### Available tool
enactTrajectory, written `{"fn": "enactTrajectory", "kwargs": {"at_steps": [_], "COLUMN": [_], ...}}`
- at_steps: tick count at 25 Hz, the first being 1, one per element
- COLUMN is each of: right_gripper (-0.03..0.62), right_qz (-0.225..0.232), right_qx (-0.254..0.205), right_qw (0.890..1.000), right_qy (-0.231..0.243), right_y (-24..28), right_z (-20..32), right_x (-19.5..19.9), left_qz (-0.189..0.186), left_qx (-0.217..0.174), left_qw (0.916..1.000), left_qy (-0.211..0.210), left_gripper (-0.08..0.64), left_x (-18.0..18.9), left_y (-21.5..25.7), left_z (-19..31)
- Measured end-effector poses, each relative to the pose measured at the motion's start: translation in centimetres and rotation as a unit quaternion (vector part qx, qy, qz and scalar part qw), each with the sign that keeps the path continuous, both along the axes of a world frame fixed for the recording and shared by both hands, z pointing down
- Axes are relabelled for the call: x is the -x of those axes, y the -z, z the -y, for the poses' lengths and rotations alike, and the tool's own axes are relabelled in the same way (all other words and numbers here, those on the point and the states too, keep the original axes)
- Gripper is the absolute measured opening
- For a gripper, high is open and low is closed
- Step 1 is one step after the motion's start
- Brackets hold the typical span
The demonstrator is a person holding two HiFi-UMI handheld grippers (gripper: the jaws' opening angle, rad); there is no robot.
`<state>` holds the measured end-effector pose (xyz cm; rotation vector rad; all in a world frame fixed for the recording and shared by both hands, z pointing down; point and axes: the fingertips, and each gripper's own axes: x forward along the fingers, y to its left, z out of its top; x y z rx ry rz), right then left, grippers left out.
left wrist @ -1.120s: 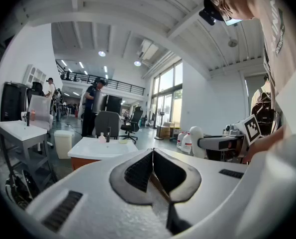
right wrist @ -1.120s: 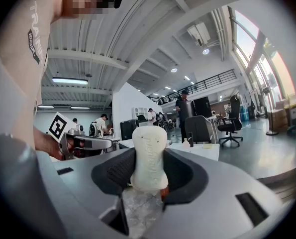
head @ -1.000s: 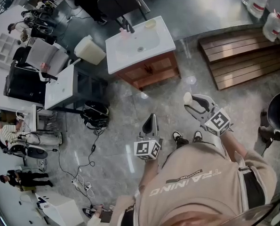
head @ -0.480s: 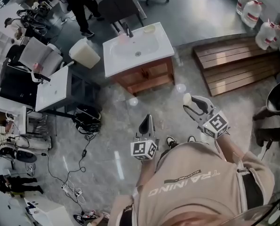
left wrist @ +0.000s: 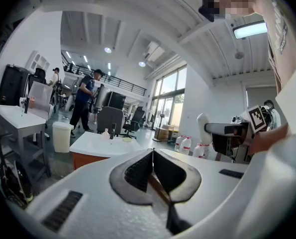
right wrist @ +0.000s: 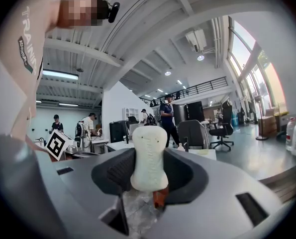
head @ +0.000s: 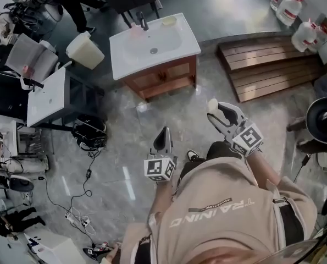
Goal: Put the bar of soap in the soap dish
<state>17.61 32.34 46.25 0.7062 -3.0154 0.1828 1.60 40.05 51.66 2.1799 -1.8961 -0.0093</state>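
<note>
A cream bar of soap point(right wrist: 149, 157) stands upright between the jaws of my right gripper point(right wrist: 148, 172), which is shut on it. In the head view that soap point(head: 212, 105) shows at the tip of the right gripper point(head: 215, 113), held over the floor. My left gripper point(head: 163, 138) is shut with nothing in it; its jaws meet in the left gripper view point(left wrist: 152, 159). Far ahead stands a white washbasin point(head: 152, 45) on a wooden cabinet. A pale yellow soap dish point(head: 168, 21) sits at its back right corner, next to the black tap point(head: 143, 22).
A pink bottle point(head: 134, 32) stands on the washbasin. A cream bin point(head: 85, 50) and a white table point(head: 46, 96) lie left of it. Wooden slats point(head: 267, 64) and water jugs point(head: 287, 7) are to the right. Cables and a black bag point(head: 90, 133) lie on the marble floor.
The view has shifted toward the washbasin, which now sits further left and lower. Both grippers keep their pose, the soap still held in the right one.
</note>
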Motion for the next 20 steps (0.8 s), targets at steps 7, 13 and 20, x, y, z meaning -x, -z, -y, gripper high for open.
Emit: {"fn": "enactTrajectory", "kwargs": {"at_steps": [7, 13, 20], "right_gripper": [0.164, 0.164, 0.164], "right_qz": [-0.013, 0.004, 0.024], "right_qx": [0.012, 0.013, 0.017], "right_qw": [1.000, 1.000, 1.000], "right_qy": [-0.009, -0.012, 0.002], "right_y": [-1.2, -1.5, -2.5], "right_z": [3.7, 8.8, 15.5], "right_x": [0.2, 0.4, 0.5], "left_qz": [0.005, 0.020, 0.022], "left_qx": [0.006, 0.002, -0.002], "left_qw": [0.9999, 0.9995, 0.9994], "left_qy": [0.009, 0.023, 0.028], "left_gripper": [0.011, 0.011, 0.011], "left_x": [2.2, 3.4, 3.2], "left_y": [-0.1, 2.3, 3.7], "left_z": [4.4, 8.6, 15.1]}}
